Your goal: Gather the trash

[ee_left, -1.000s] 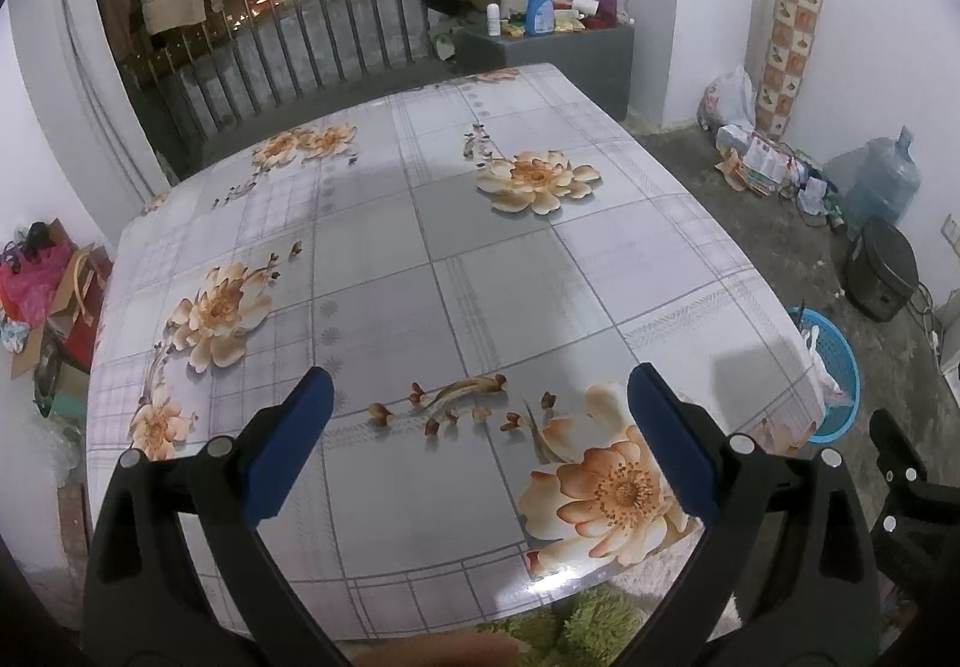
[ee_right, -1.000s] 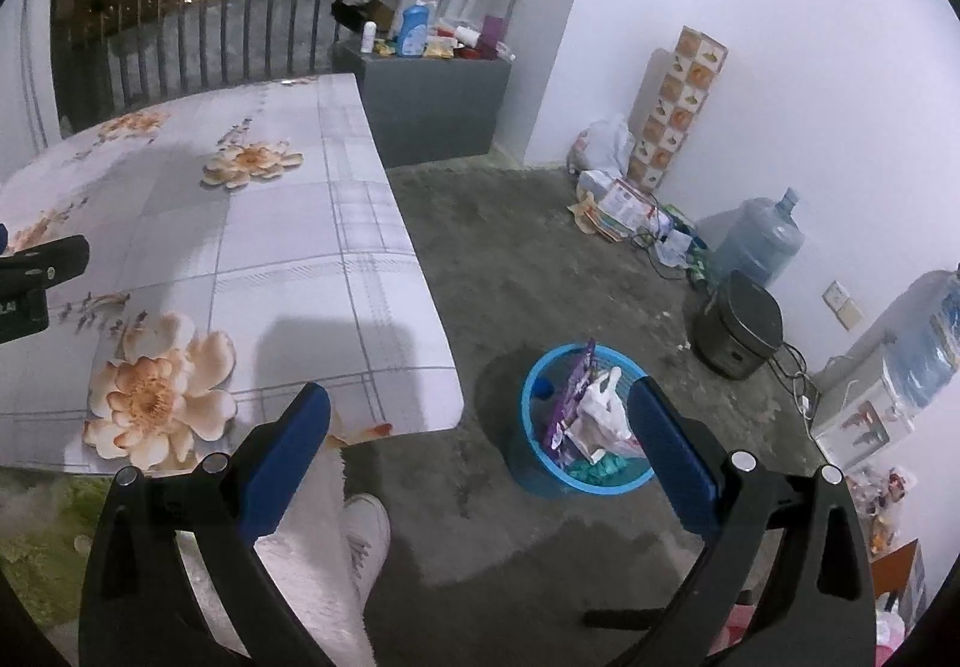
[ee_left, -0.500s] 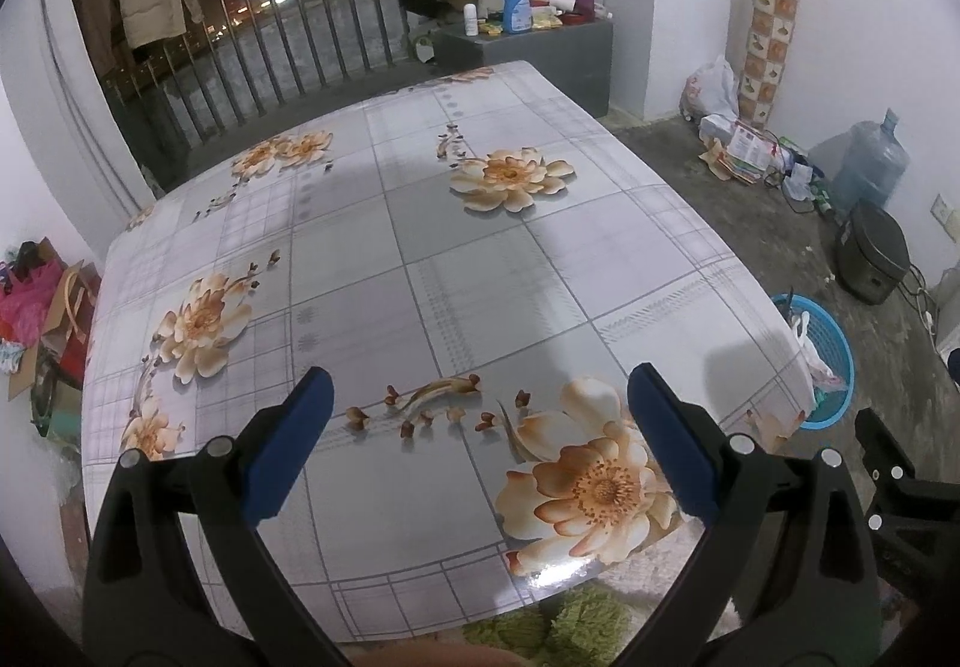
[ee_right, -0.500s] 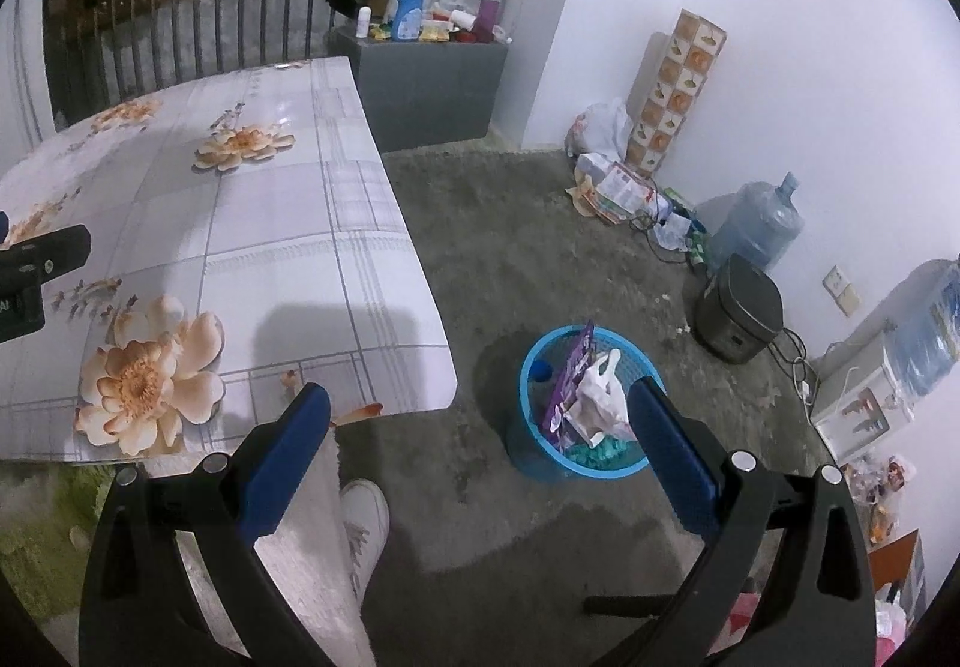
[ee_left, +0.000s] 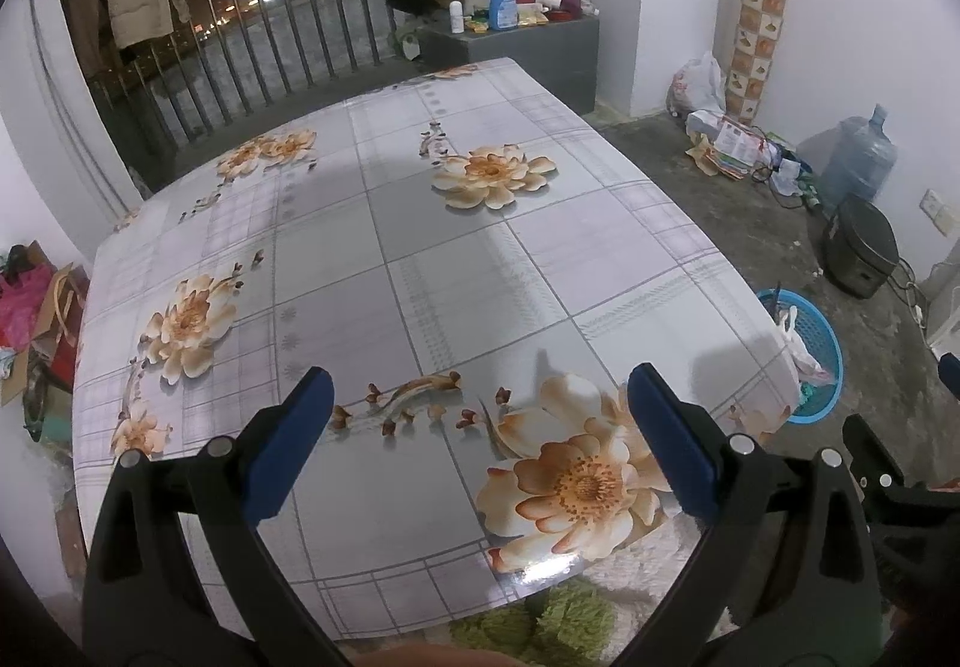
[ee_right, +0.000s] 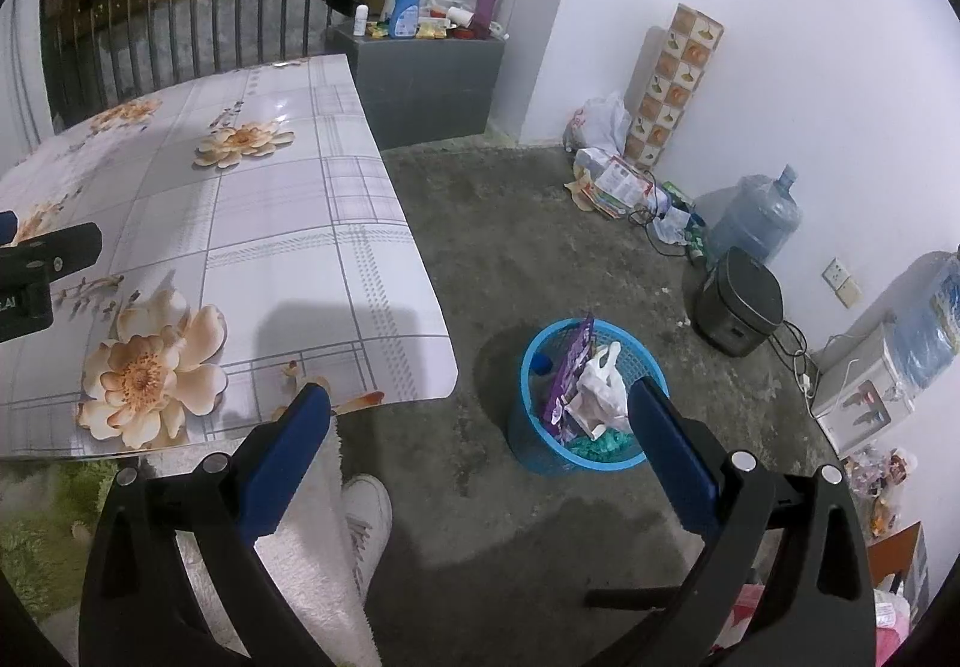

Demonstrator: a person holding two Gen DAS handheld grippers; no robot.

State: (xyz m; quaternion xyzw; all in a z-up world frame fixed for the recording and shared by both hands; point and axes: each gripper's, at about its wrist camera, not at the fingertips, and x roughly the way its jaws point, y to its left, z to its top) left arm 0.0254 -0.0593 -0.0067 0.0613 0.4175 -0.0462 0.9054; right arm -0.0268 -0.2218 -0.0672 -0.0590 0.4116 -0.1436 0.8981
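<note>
2 grippers released above a glossy table.
The left gripper [ee_left: 477,445] gapes over floral oilcloth [ee_left: 420,259]; the right gripper [ee_right: 480,442] gapes, empty, near a round blue mesh basket [ee_right: 540,454].

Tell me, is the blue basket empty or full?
Partly full: the blue basket holds a purple packet, white bag and green scraps.

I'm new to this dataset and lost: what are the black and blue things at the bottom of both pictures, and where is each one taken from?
They are hand-held tongs, one in each of a person's hands, each with a fisheye camera looking along its fingers. The left tongs hang open over a table with a flowered cloth; nothing lies on it. The right tongs hang open and empty beyond the table's corner, above the floor, facing a blue basket that already holds trash: a white bag and a purple packet.
</note>
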